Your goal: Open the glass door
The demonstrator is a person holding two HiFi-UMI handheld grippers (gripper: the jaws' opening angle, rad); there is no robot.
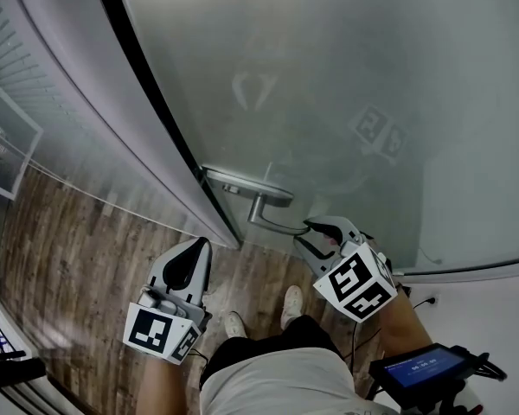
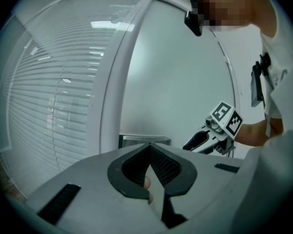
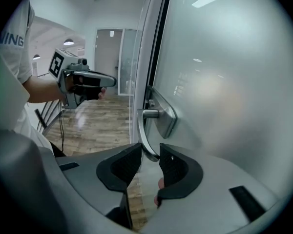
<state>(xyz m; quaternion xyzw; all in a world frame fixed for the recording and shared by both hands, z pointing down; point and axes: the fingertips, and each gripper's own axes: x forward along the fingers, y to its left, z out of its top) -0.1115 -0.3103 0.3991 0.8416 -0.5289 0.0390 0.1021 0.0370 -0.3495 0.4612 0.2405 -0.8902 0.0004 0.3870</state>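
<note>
- At the door's near edge, in the head view, the frosted glass door (image 1: 346,76) fills the upper right, and its metal handle (image 1: 272,223) projects from a lock plate (image 1: 246,184) close to the dark edge strip.
- The right gripper (image 1: 316,228) is held at the free end of the handle, with its marker cube (image 1: 356,282) lower and to the right, beside the door's lower part.
- In the right gripper view, the right gripper (image 3: 149,155) is seen closed to a narrow gap, and the curved end of the handle (image 3: 145,130) is caught between its two dark pads, touching both as far as can be made out.
- The glass door (image 3: 224,82) rises just to the right of those jaws, and the lock plate (image 3: 163,113) is mounted above them.
- The left gripper (image 1: 197,245) is held over the wood floor (image 1: 86,258), to the left of the door's edge and apart from the handle.
- In the left gripper view, the left gripper (image 2: 150,147) is seen with its jaws pressed together at the tips, and nothing is held between them.
- Beyond those closed tips, the lock plate (image 2: 144,140) and the glass door (image 2: 180,82) are seen ahead, with slatted blinds (image 2: 49,106) behind the glazing at the left.
- The right gripper (image 2: 195,141) is also visible there, ahead and to the right.
</note>
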